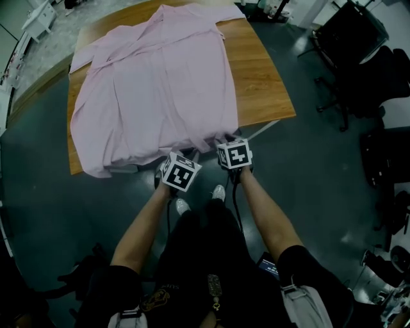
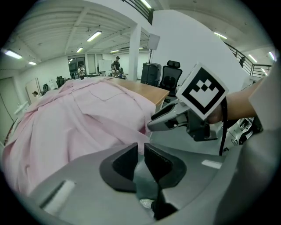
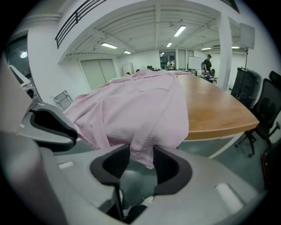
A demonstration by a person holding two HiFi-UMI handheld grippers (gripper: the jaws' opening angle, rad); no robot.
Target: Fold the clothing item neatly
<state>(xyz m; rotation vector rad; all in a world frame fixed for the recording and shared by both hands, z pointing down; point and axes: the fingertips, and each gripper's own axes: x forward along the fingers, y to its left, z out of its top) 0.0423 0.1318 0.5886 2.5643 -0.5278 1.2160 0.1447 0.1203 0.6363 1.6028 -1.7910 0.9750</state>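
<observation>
A pink shirt lies spread on the wooden table, and its near hem hangs over the front edge. Both grippers are at that hem, side by side. In the left gripper view, my left gripper has its jaws nearly together on a thin fold of the shirt hem. My right gripper stands wide, and a corner of the shirt hangs loose between its pads. In the head view the marker cubes cover the left gripper and the right gripper.
Black office chairs stand to the right of the table. The person's shoes are on the dark floor just below the grippers. A white cart is at the far left.
</observation>
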